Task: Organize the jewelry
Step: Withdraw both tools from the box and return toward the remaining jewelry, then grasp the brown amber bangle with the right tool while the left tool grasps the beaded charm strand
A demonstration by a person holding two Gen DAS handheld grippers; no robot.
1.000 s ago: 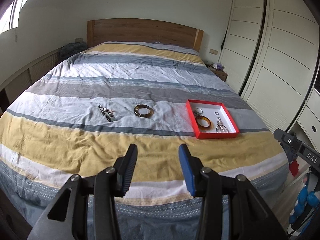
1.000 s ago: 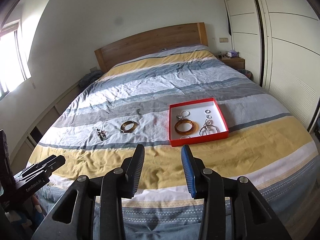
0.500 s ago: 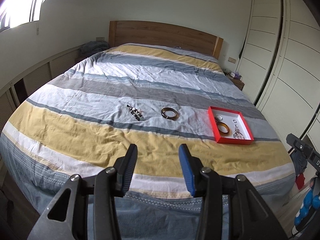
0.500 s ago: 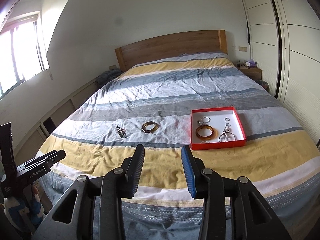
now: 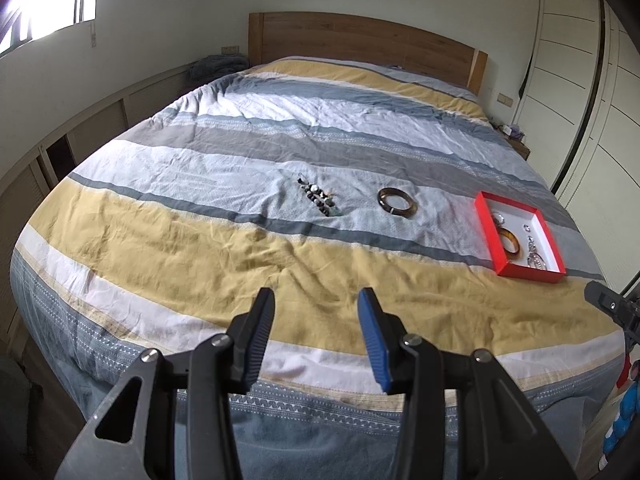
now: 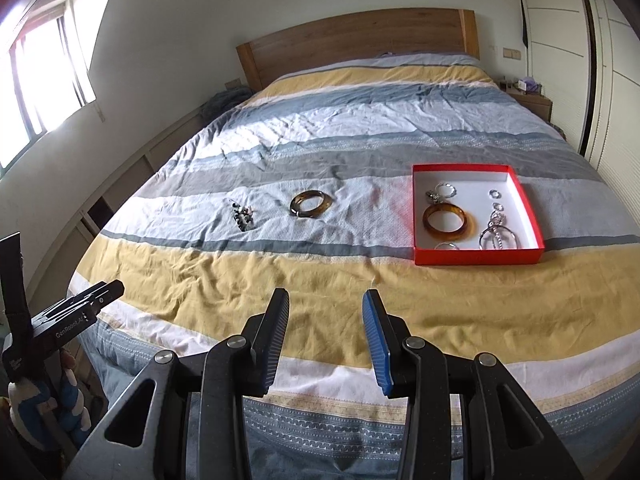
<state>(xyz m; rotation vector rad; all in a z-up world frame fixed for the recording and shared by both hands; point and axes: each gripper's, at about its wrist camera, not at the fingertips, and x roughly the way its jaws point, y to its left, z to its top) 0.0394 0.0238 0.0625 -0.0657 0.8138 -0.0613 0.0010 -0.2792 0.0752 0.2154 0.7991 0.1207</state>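
**Jewelry: two pieces loose on bed, rest in box**

Left gripper and right gripper: jaws apart, nothing held, both over the bed's foot edge. On the striped duvet: one beaded bracelet, one brown bangle beside it, apart. One red box to the right holds one amber bangle, several silver rings, and chain pieces; exact count unclear.

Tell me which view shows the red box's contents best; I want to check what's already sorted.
The right wrist view: the red box faces it openly, showing an amber bangle and silver pieces. In the left wrist view the red box sits at the edge, skewed, its contents small.
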